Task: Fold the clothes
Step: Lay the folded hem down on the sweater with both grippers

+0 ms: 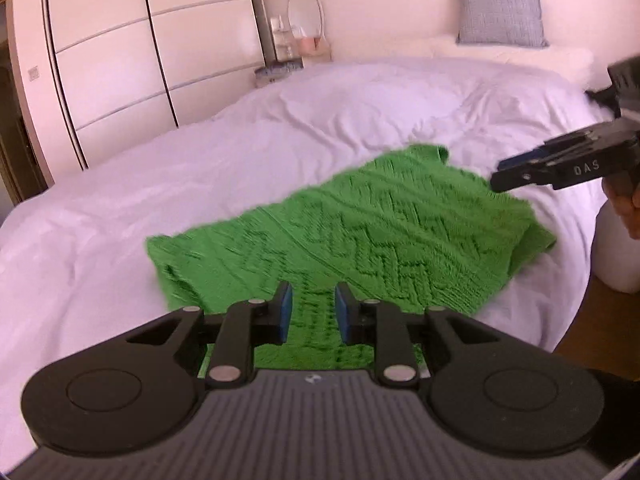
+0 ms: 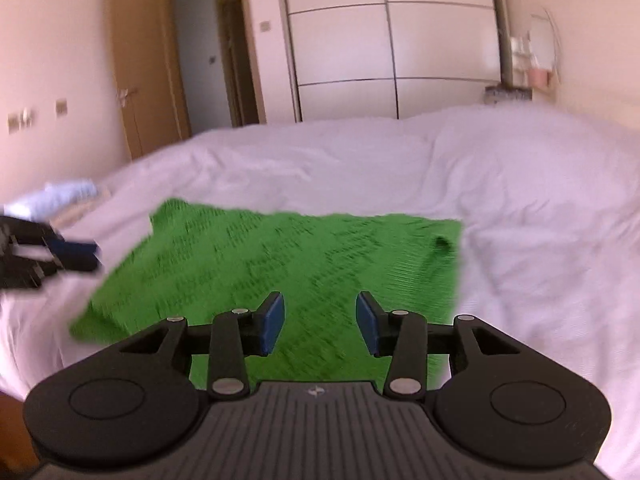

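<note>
A green knitted garment [image 1: 360, 232] was laid flat on the white bedcover [image 1: 200, 184], near the close edge of the bed and folded into a roughly rectangular shape, with one folded edge turned under at its right side in the left wrist view. Its cable pattern was smeared by motion blur, so the exact layering of the folds could not be made out.

The left gripper [image 1: 311, 312] was held above the near edge of the garment, its blue-padded jaws parted by a narrow gap with nothing clamped between them; only the knit lying below was seen through the gap. The right gripper [image 2: 320, 322] was likewise held over the near part of the garment, its jaws spread wider and empty, the pads clear of the fabric.

In the left wrist view the right gripper was seen at the far right, raised above the garment's right corner. In the right wrist view the left gripper appeared at the left edge, just beside the garment's left side.

A white wardrobe [image 1: 112, 60] stood beyond the bed, and a grey cushion [image 1: 500, 8] was propped against the far wall.
</note>
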